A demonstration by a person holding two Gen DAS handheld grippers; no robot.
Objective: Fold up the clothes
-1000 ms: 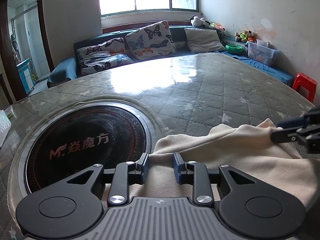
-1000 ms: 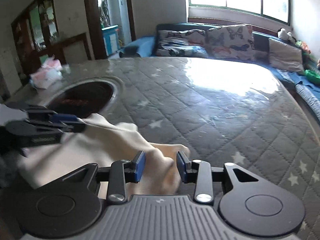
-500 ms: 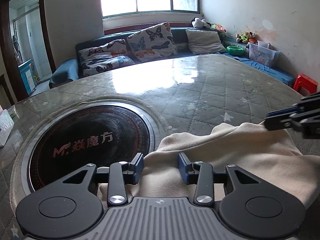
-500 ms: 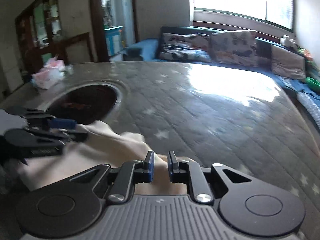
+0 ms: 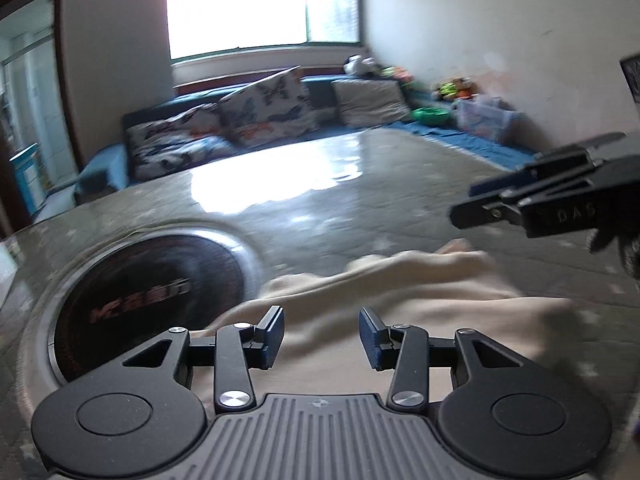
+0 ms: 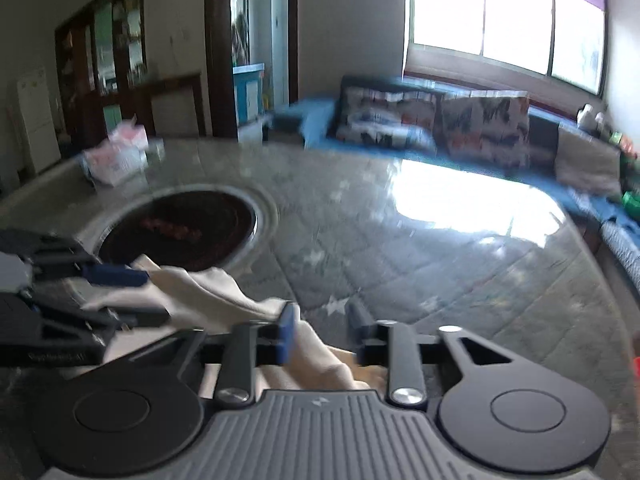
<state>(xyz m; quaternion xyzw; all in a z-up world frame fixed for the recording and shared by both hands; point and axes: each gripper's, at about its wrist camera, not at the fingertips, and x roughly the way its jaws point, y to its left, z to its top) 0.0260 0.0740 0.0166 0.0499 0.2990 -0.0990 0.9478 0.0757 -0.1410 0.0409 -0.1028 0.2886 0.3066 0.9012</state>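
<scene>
A cream garment [image 5: 400, 292] lies crumpled on the quilted grey table top [image 5: 340, 208], next to the round black cooktop [image 5: 148, 292]. My left gripper [image 5: 322, 338] is open wide just above the garment's near part, with nothing pinched. In the left wrist view my right gripper [image 5: 468, 200] hovers above the garment's right end, carrying no cloth. In the right wrist view the right gripper [image 6: 320, 330] is open over a fold of the garment [image 6: 208, 296]. The left gripper [image 6: 148, 294] sits at the far left, its blue pad against the cloth edge. Both views are motion-blurred.
The cooktop [image 6: 180, 232] is set into the table. A pink-and-white tissue pack [image 6: 116, 156] lies at the far left edge. A blue sofa with butterfly cushions [image 5: 264, 112] runs behind the table. A bright glare patch [image 6: 472, 200] covers the far table top.
My left gripper's fingers have spread wider. My right gripper closed to a narrow gap half a second ago, has opened again and has risen off the cloth. Both cameras are moving.
</scene>
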